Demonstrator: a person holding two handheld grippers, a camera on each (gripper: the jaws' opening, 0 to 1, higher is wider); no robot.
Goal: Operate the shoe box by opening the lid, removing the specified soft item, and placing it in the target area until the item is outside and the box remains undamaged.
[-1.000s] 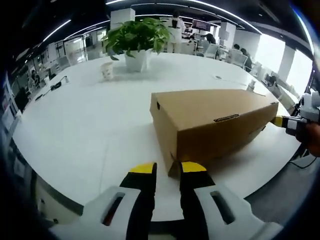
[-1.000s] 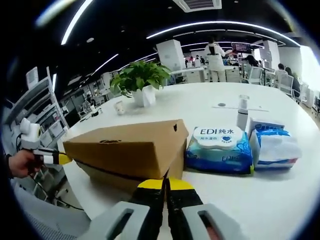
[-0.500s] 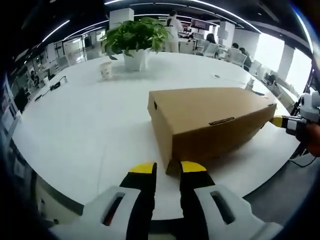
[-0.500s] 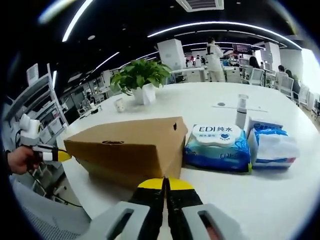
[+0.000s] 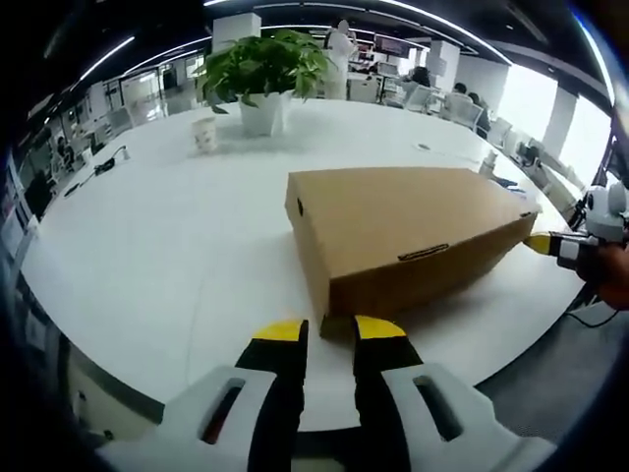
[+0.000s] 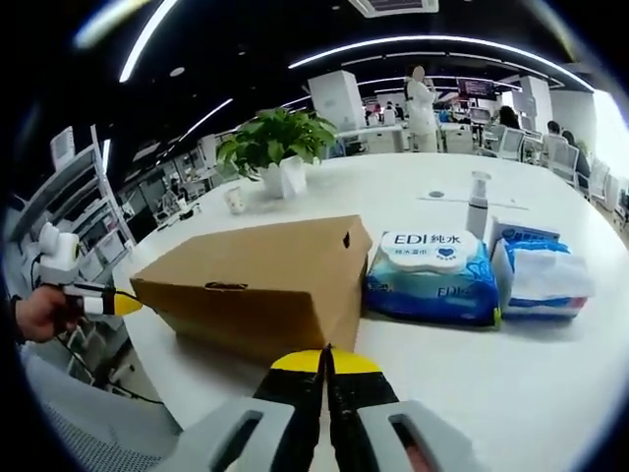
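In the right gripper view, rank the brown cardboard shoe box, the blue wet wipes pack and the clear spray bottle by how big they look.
1. Brown cardboard shoe box, clearly largest, though also nearest.
2. Blue wet wipes pack.
3. Clear spray bottle, smallest, but it stands farther back, so its true size is unsure.

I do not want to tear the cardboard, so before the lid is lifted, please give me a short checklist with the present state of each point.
1. Lid of the shoe box closed and flat: ok, no gap shows in either view.
2. Box undamaged: ok, no tear or dent visible.
3. Left gripper ready at the near end of the box: ok, jaws apart, tips close to the box; contact cannot tell.
4. Right gripper ready to grasp: not ok, jaws closed together, holding nothing.
5. Free table space for the item: ok, bare white surface beside the box.
6. Wet wipes pack away from the box: not ok, it lies right next to it.
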